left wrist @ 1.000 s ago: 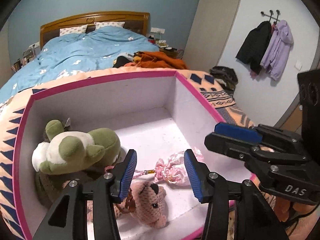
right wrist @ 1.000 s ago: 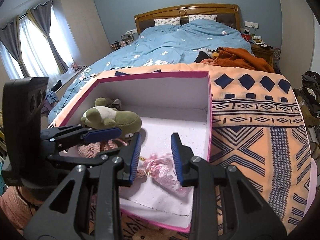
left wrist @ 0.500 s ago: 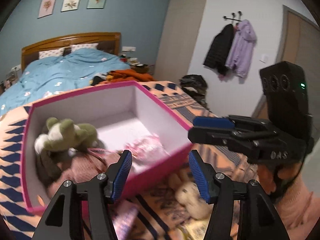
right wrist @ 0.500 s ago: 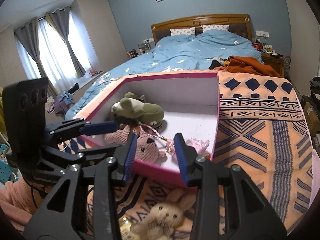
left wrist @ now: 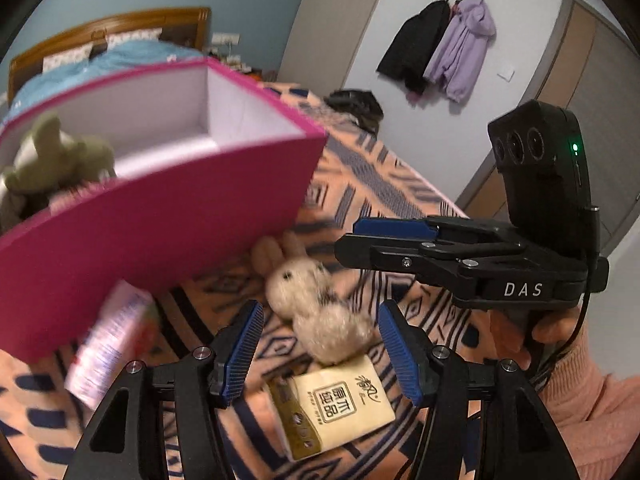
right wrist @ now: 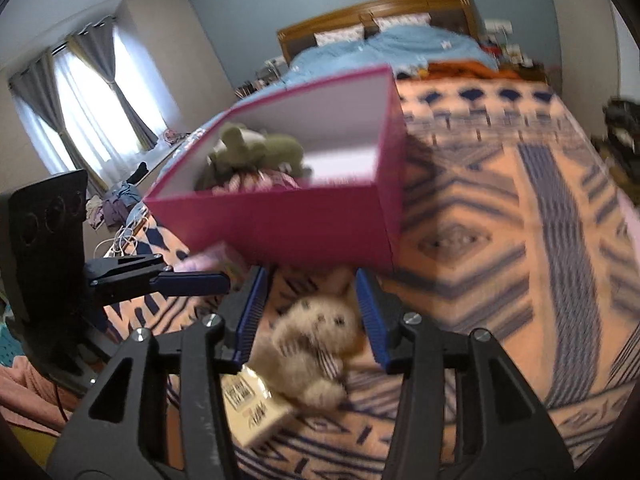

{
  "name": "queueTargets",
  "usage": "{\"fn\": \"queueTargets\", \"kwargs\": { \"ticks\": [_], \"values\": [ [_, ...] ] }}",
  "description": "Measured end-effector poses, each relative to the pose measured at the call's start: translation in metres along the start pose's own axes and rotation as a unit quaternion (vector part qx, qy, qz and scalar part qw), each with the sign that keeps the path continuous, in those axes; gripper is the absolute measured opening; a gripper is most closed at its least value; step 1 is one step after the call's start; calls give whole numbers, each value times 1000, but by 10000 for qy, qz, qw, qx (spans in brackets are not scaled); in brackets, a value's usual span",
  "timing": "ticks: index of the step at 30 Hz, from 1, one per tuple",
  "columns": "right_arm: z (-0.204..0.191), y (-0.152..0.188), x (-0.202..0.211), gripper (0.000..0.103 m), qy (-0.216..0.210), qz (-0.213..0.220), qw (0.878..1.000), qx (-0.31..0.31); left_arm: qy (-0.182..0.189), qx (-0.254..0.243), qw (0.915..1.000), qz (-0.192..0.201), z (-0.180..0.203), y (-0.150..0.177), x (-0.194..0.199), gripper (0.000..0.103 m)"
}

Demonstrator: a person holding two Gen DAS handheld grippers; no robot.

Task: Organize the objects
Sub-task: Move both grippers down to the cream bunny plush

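Right wrist view: cream plush rabbit (right wrist: 316, 344) on the blanket (right wrist: 500, 240) just before the pink box (right wrist: 280, 224), framed lengthwise by released right tongs (right wrist: 310, 312), nearer than released, empty left tongs (left wrist: 320, 350).

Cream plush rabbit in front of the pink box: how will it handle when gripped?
The plush rabbit looks fluffy, so it will probably squash between the fingers. It looks light and limp, so its ears will likely dangle. Lying flat on the blanket, it seems unlikely to roll.
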State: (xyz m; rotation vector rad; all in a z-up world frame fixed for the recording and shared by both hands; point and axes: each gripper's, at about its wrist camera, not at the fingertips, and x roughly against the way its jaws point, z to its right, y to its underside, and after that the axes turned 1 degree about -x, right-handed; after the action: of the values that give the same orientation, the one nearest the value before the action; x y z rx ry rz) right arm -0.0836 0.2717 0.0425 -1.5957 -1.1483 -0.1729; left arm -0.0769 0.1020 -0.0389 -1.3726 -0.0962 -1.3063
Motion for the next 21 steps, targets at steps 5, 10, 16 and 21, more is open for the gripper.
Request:
{"fn": "queueTargets", "kwargs": {
  "ticks": [5, 10, 16, 21],
  "values": [
    [19, 23, -4, 49, 10, -147, 9988, -457, 153, 255, 9994, -195, -8, 6, -17, 61],
    [26, 39, -7, 49, -58, -237, 9972, -714, 303, 464, 9980, -306, -12, 11, -26, 52],
    [27, 42, -13, 49, -211, -303, 9957, -846, 551, 777, 9950, -302, -26, 18, -25, 34],
    [21, 46, -20, 49, -343, -427, 9952, -813, 541, 898, 9943, -210, -33, 22, -18, 29]
  ]
}}
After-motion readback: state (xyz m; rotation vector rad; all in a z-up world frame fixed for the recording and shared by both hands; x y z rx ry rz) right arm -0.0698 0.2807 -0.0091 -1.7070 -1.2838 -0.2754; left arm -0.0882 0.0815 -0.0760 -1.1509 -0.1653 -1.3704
